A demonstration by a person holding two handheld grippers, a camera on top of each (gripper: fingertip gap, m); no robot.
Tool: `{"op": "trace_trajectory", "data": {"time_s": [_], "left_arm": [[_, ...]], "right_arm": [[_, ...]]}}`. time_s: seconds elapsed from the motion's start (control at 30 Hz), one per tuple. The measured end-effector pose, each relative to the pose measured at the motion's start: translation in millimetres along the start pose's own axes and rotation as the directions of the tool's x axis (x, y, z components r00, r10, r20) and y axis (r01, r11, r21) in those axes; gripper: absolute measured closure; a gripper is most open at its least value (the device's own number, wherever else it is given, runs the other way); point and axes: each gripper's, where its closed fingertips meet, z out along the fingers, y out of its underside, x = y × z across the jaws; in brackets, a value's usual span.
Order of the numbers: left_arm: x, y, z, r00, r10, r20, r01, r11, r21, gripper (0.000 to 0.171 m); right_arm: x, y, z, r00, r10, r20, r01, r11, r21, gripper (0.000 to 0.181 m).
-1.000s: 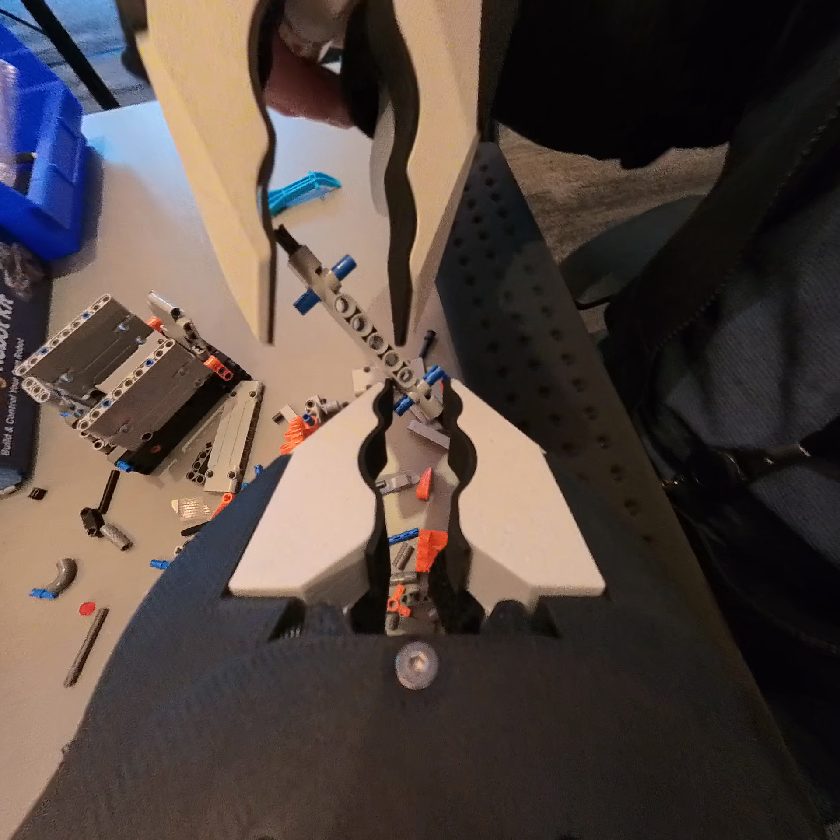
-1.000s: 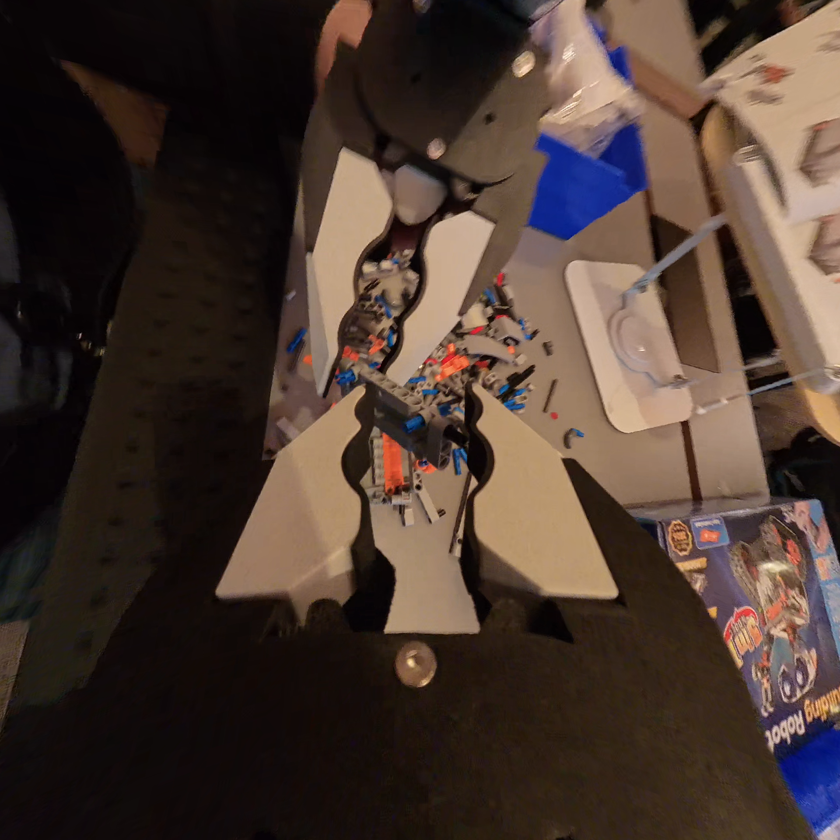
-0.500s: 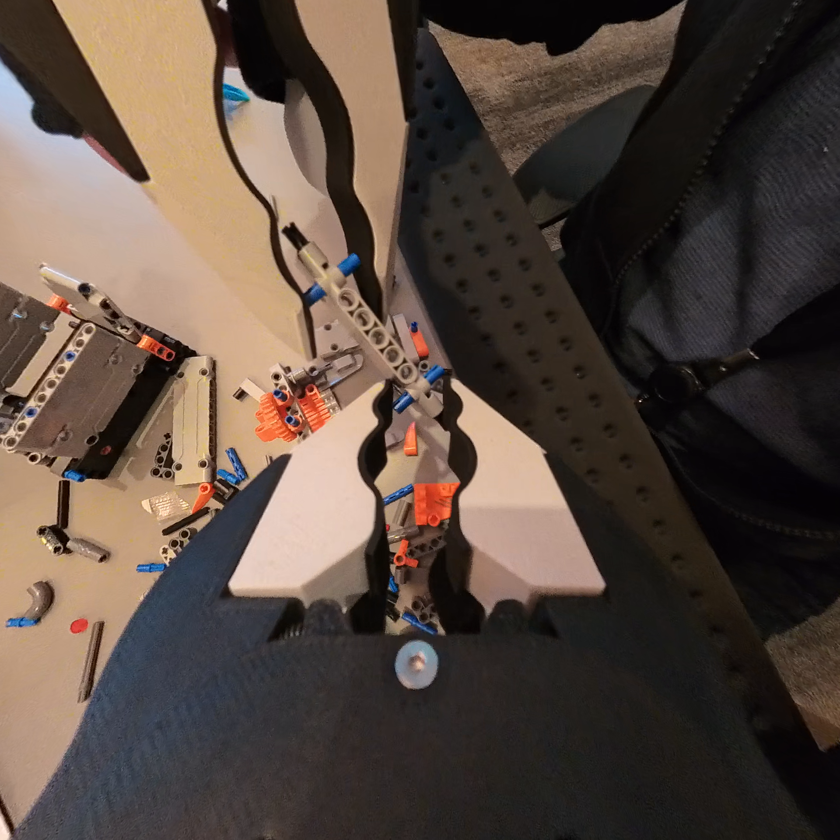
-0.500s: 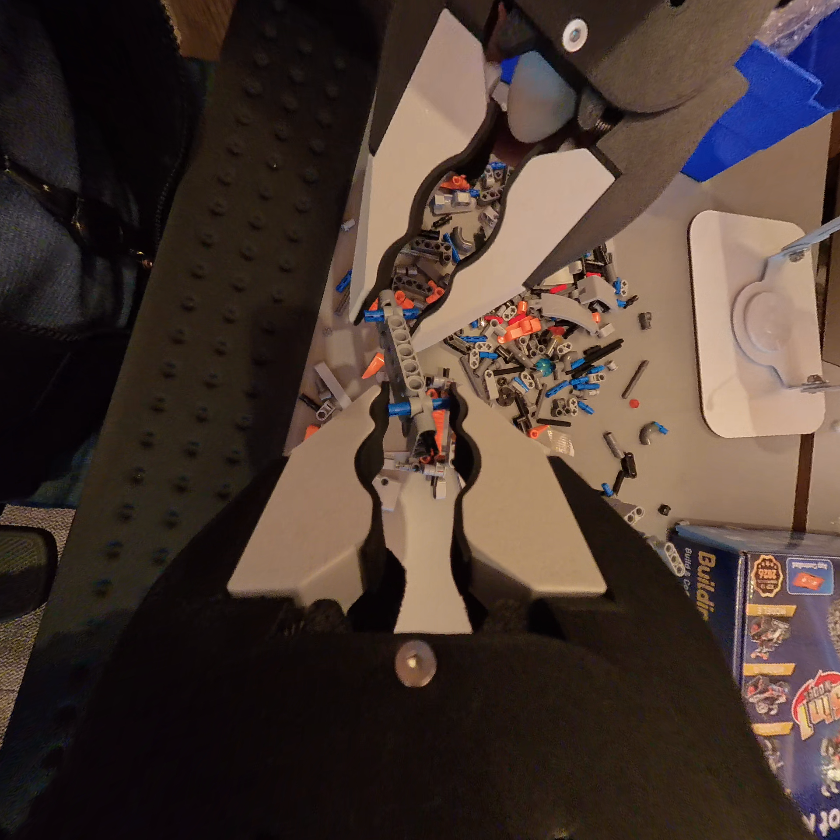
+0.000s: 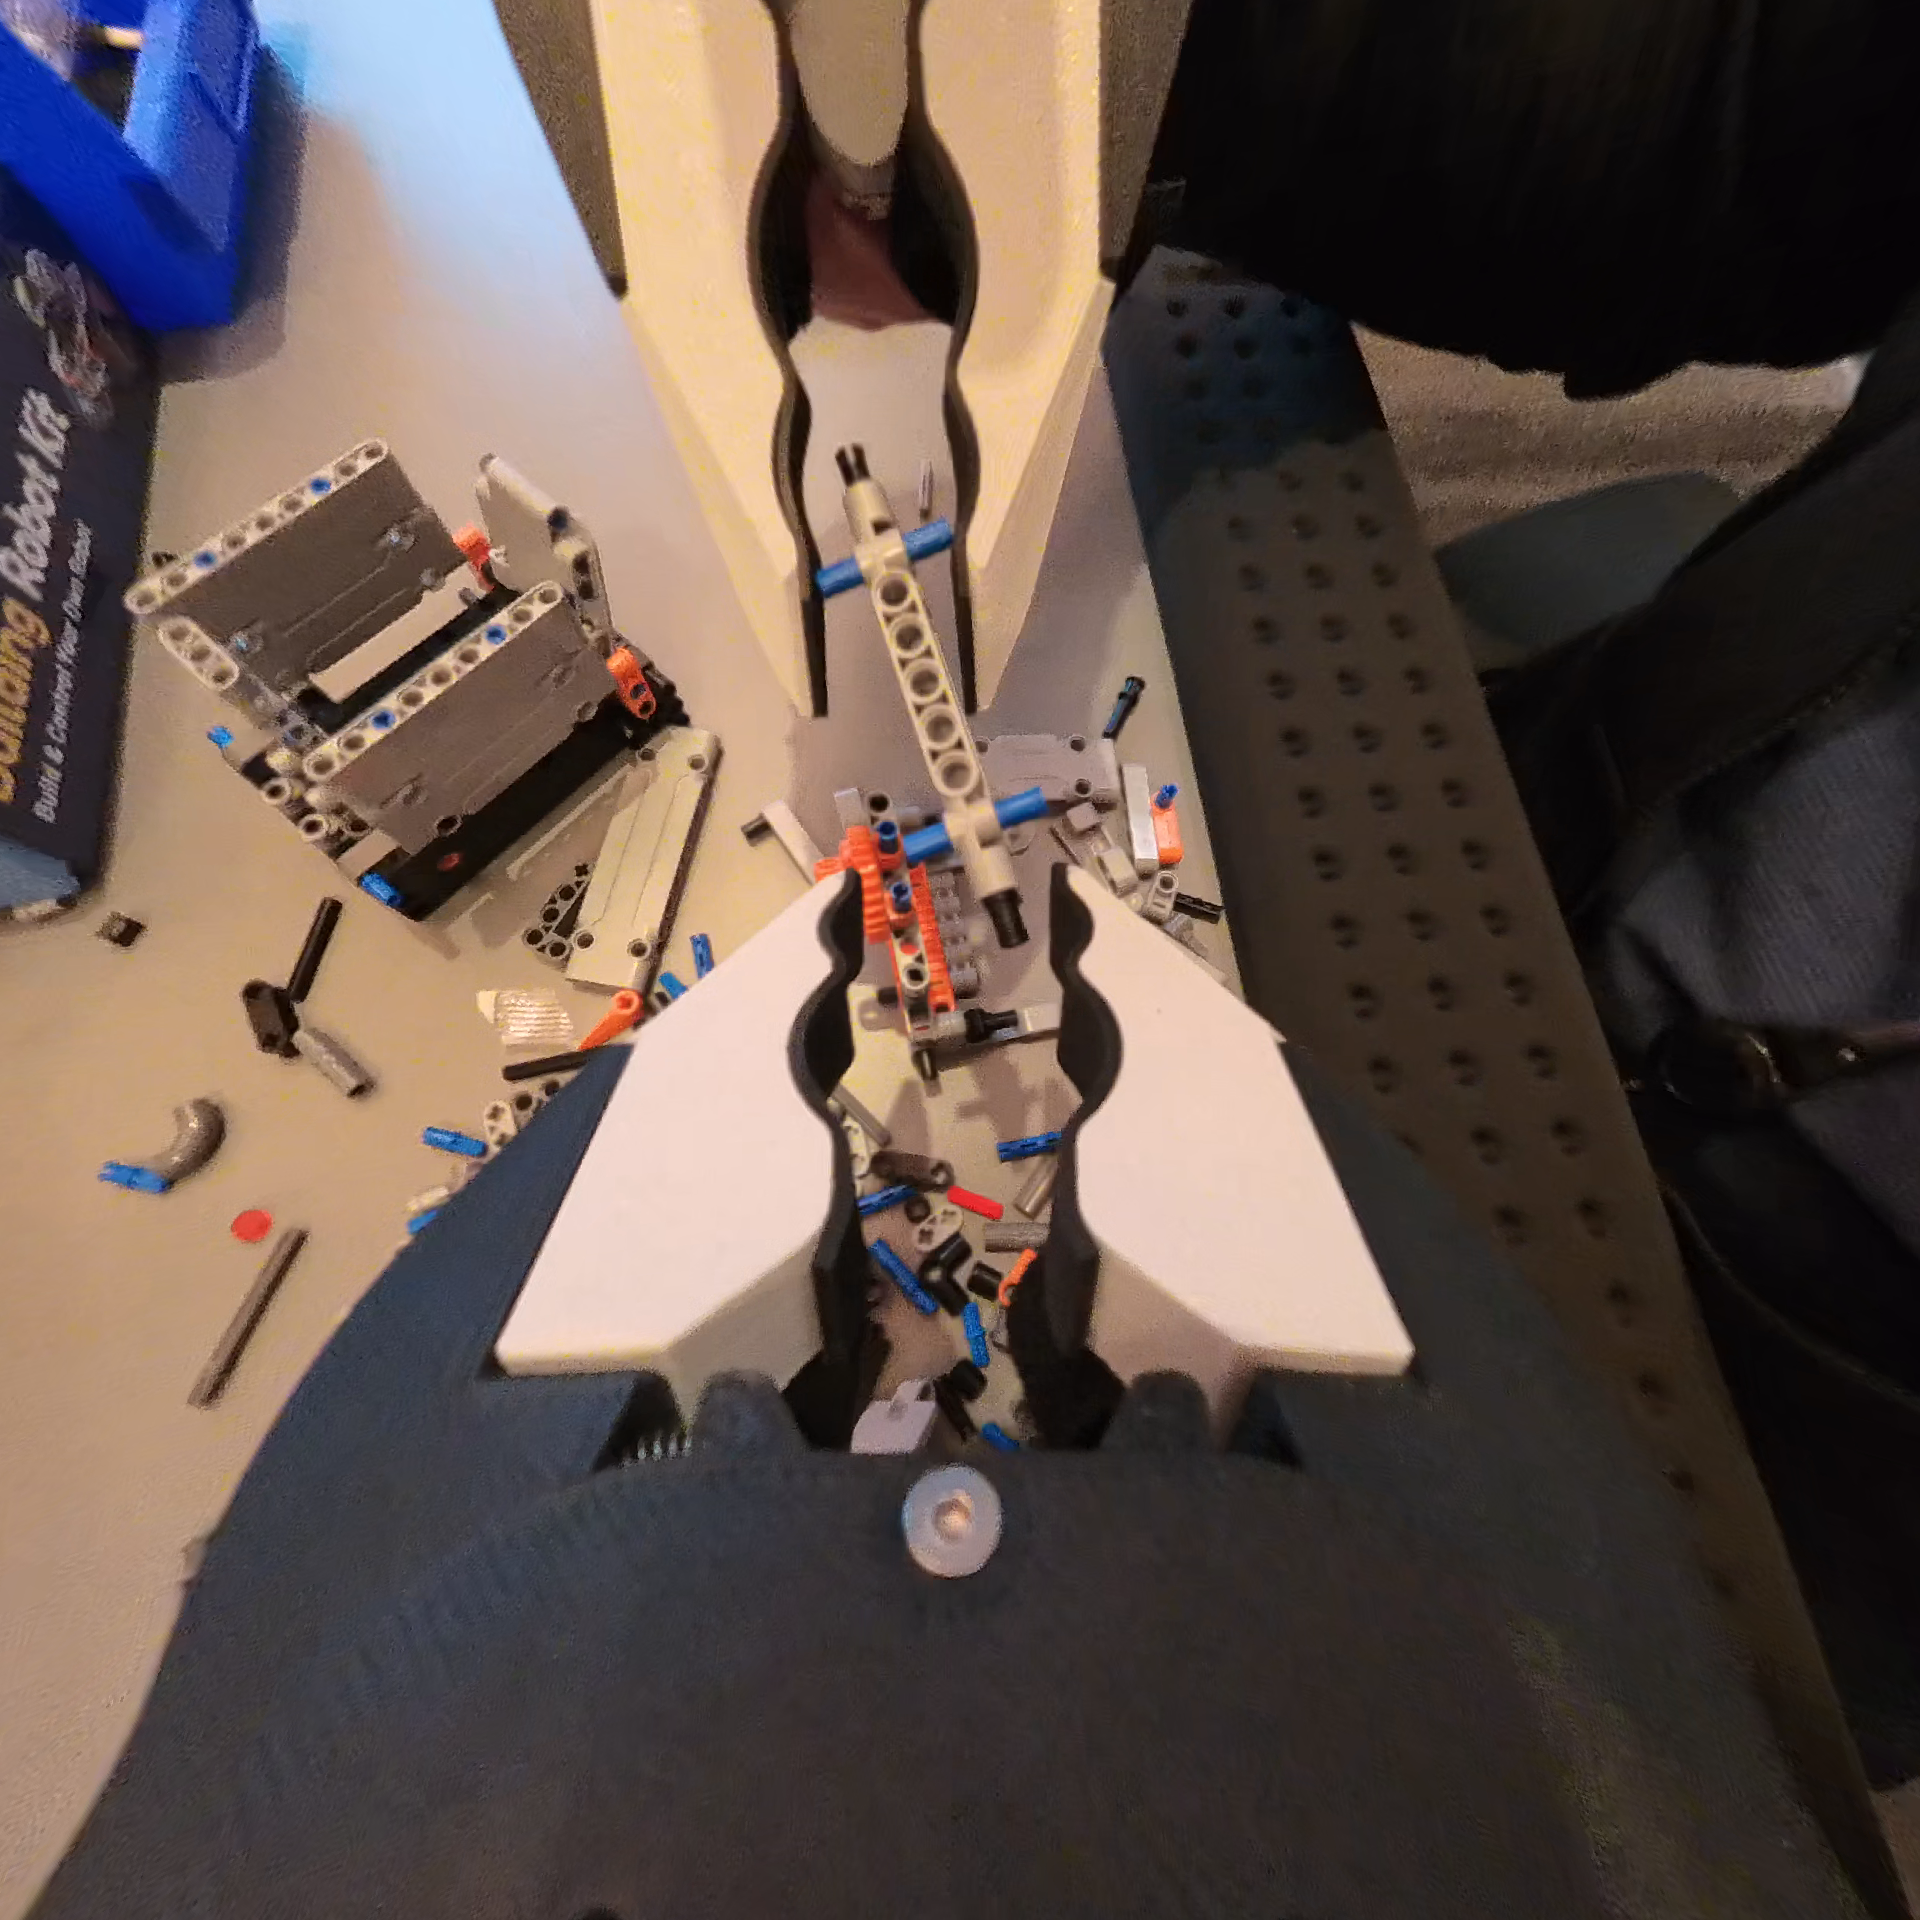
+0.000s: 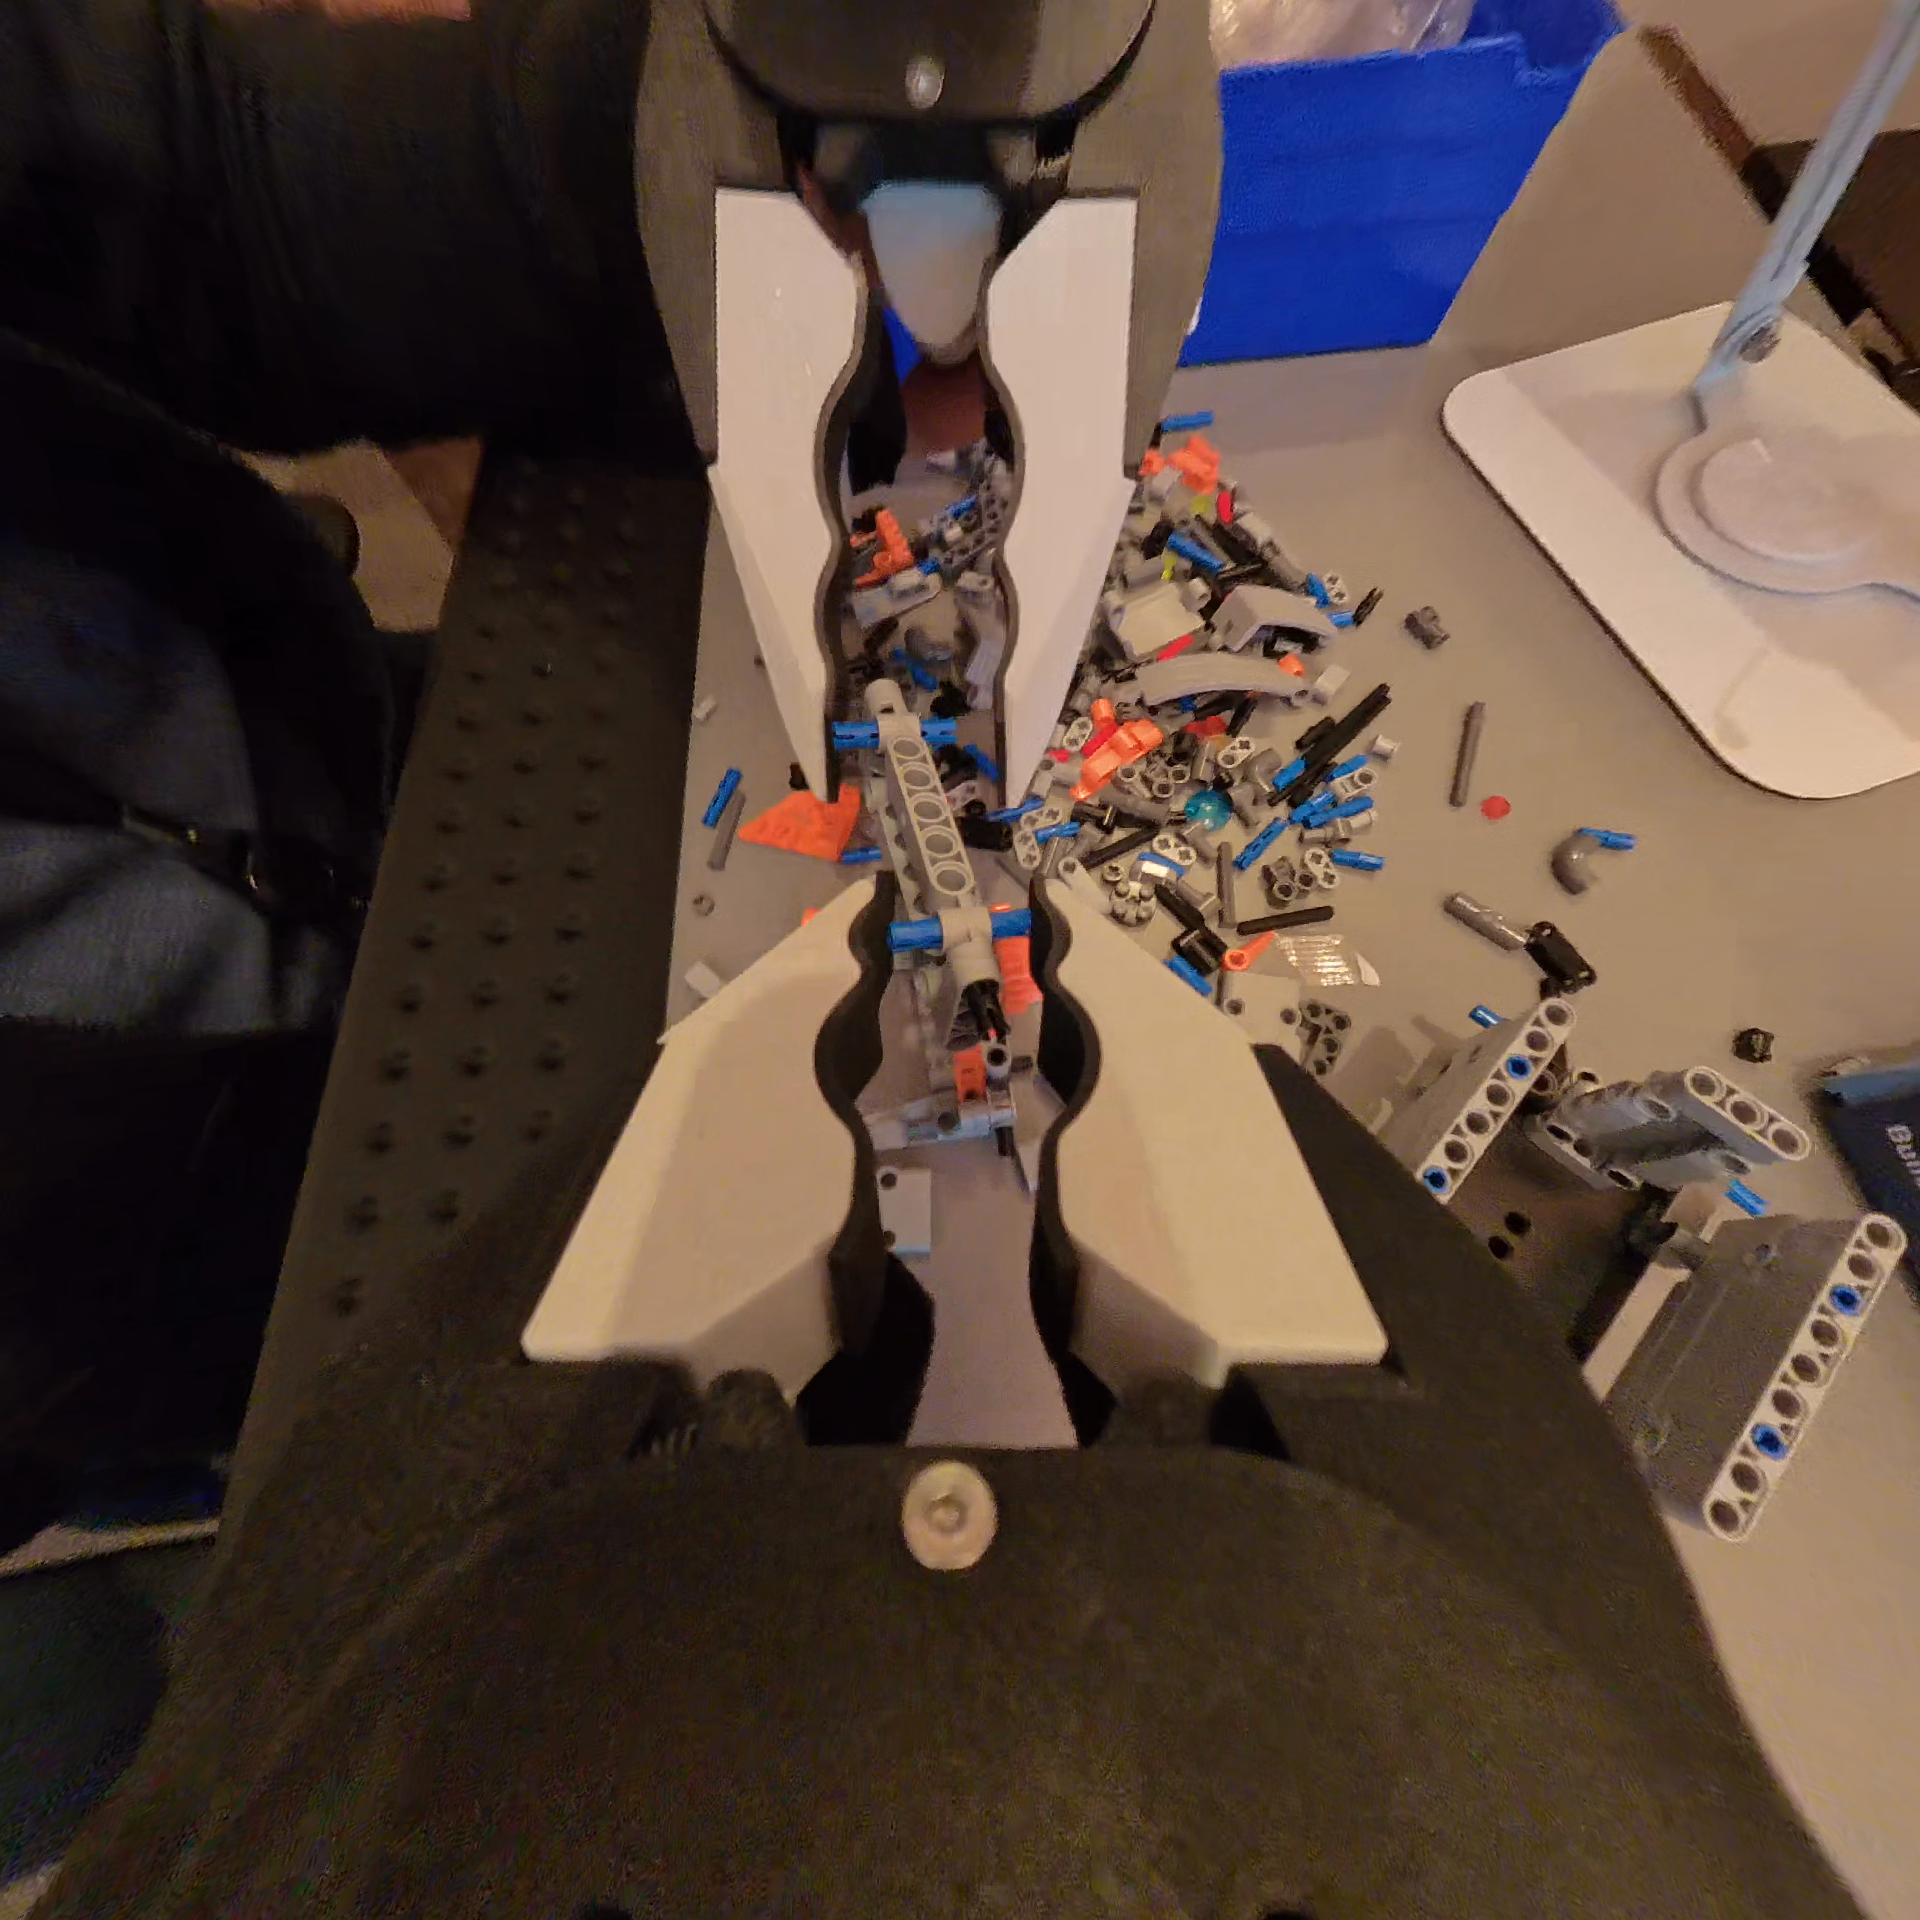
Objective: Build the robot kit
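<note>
One grey holed beam (image 5: pixel 928 694) with two blue cross pins spans between two claws above the tabletop (image 5: pixel 436 343). The left claw (image 5: pixel 951 904) stands parted around the beam's near end; the right claw (image 6: pixel 951 920) grips the other end. Two grey panel frames (image 5: pixel 353 623) lie left of the beam.

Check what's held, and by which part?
Grey holed beam: right claw pinches the blue cross-pin at one end; left claw looks open around the other.
</note>
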Motion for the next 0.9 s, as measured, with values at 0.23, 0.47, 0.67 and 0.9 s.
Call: {"op": "trace_trajectory", "data": {"time_s": [0.23, 0.47, 0.67, 0.9], "left_arm": [[-3, 4, 4, 0.997, -0.082, -0.006, 0.082, 0.993, 0.087, 0.165], [-8, 14, 8, 0.996, -0.075, 0.048, 0.075, 0.997, 0.004, 0.167], [-9, 23, 12, 0.991, -0.100, 0.084, 0.101, 0.995, -0.016, 0.167], [-11, 34, 22, 0.987, -0.109, 0.122, 0.113, 0.993, -0.028, 0.163]], "right_arm": [[10, 4, 5, 0.999, 0.029, -0.038, -0.028, 0.999, 0.035, 0.157], [5, 0, 6, 0.990, -0.118, -0.078, 0.114, 0.992, -0.053, 0.158], [4, 18, 18, 0.987, -0.157, -0.026, 0.150, 0.972, -0.179, 0.175], [6, 28, 26, 0.987, -0.159, 0.007, 0.158, 0.968, -0.196, 0.176]]}}
